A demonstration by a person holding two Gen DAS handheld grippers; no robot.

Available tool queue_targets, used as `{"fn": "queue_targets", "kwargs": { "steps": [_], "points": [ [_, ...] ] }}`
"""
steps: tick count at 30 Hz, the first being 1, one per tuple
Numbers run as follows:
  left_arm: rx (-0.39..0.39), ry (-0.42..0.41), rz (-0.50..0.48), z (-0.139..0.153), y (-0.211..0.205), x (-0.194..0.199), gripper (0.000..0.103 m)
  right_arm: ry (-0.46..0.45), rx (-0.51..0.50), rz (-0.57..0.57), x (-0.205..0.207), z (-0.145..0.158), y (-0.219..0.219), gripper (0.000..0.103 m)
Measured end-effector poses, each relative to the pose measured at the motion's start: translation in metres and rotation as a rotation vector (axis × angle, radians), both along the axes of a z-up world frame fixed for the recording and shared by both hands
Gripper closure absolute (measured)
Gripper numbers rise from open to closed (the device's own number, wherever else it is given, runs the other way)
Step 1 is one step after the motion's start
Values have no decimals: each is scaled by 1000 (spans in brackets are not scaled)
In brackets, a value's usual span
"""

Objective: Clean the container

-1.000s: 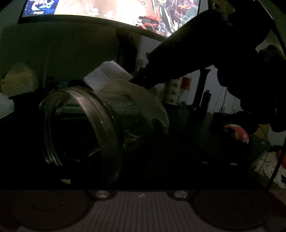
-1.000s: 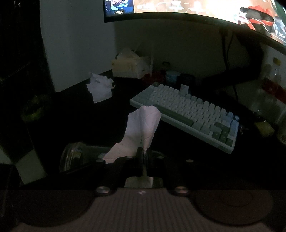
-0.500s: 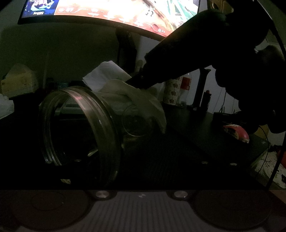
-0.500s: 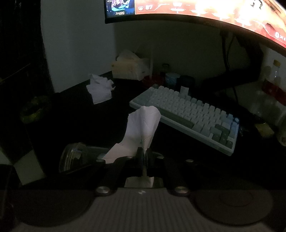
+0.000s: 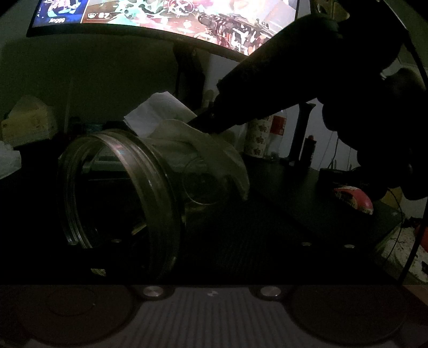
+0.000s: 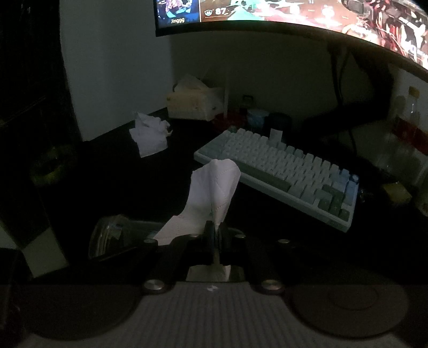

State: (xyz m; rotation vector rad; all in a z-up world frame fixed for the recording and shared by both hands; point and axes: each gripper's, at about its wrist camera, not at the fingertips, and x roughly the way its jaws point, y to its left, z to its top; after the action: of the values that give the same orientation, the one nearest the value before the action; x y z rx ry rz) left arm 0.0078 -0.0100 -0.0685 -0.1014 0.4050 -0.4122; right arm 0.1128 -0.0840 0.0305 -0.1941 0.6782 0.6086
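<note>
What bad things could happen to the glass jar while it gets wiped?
1. The jar lies on its side in the left gripper; the dark view hides how firm the hold is. A hard wipe might twist it loose, and glass can break.
2. The right gripper pinches only a corner of the tissue, which could tear or slip out.
3. The keyboard is close by, so a big swing might knock it.

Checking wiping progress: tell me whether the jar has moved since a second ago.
No. The jar lies in the same place below the monitor; only the tissue shifted slightly.
</note>
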Motion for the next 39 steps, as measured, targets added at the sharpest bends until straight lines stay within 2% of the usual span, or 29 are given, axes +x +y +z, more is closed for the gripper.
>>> {"fn": "queue_targets", "kwargs": {
  "steps": [39],
  "points": [
    [12,4,2,0,3,3,15,-5,5,-4,-1,0,2,96]
  ]
}}
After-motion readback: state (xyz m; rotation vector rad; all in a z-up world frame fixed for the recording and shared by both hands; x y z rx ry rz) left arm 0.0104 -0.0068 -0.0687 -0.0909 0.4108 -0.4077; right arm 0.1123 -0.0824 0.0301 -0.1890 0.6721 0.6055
